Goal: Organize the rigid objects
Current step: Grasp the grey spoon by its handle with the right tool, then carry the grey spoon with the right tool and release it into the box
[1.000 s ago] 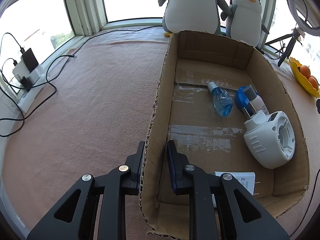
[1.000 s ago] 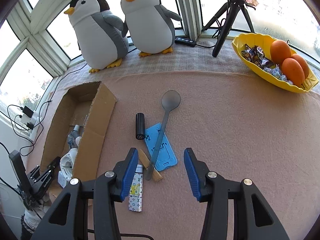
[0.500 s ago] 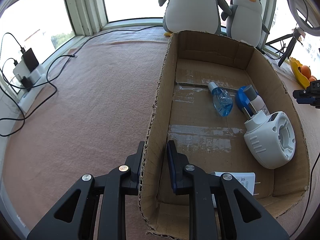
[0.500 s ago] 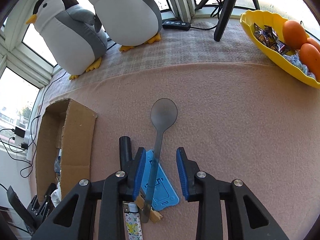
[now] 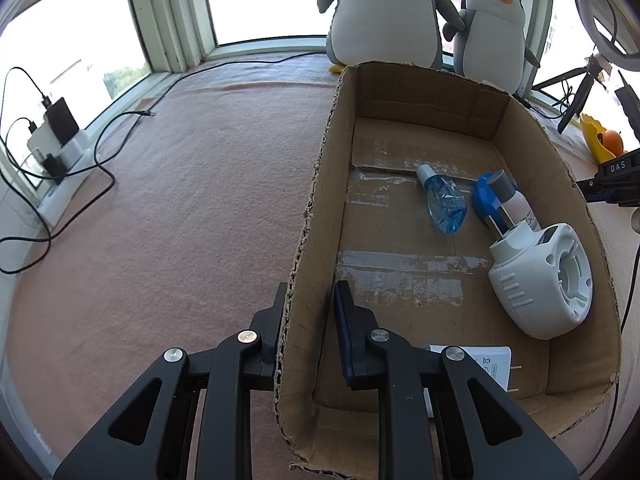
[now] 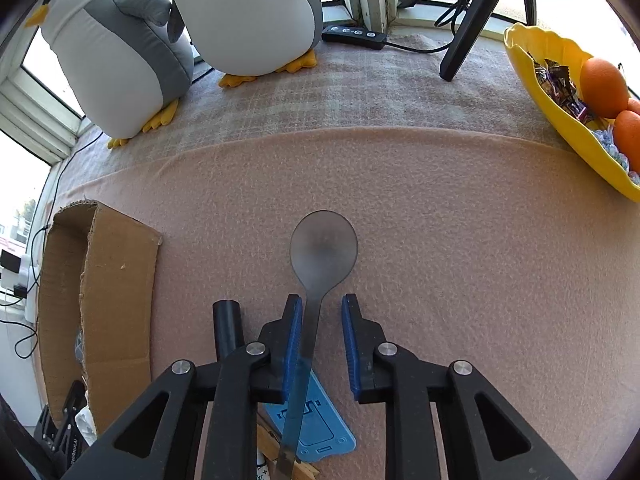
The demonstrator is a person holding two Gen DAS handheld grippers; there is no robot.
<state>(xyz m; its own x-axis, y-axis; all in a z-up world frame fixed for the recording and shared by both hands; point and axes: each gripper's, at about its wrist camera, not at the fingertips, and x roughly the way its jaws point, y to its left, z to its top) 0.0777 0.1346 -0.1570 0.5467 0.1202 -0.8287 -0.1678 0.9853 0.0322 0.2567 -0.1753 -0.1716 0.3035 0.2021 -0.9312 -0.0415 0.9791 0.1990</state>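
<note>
A: What's the setting?

B: A pinkish felt cloth [image 6: 460, 240] by sunny windows, with two plush penguins [image 6: 244, 12] at the far edge.

A: Where's the spoon against the tool?

B: The grey metal spoon [image 6: 320, 264] lies with its handle between the right gripper [image 6: 320, 316]'s blue pads, close by the left pad; touch cannot be told. The jaws stand narrowly apart, not closed on it. Its bowl points far, and the handle crosses a blue phone stand [image 6: 316, 424]. A black cylinder [image 6: 228, 328] lies just left.

A: And the other tool?

B: The left gripper [image 5: 310, 308] straddles the left wall of the cardboard box [image 5: 316, 240], one finger each side, with a gap on the inner side.

A: What's in the box?

B: A clear blue bottle [image 5: 444, 200], a white tube with a grey cap [image 5: 516, 204] on a blue piece, a white round plastic device [image 5: 544, 280], and a white charger [image 5: 488, 364] in the near corner.

A: Any writing?

B: "DAS" on a black part [image 5: 618, 166] at the right edge. Far right, a yellow bowl [image 6: 560, 120] holds oranges [image 6: 604, 80] and wrapped sweets.
</note>
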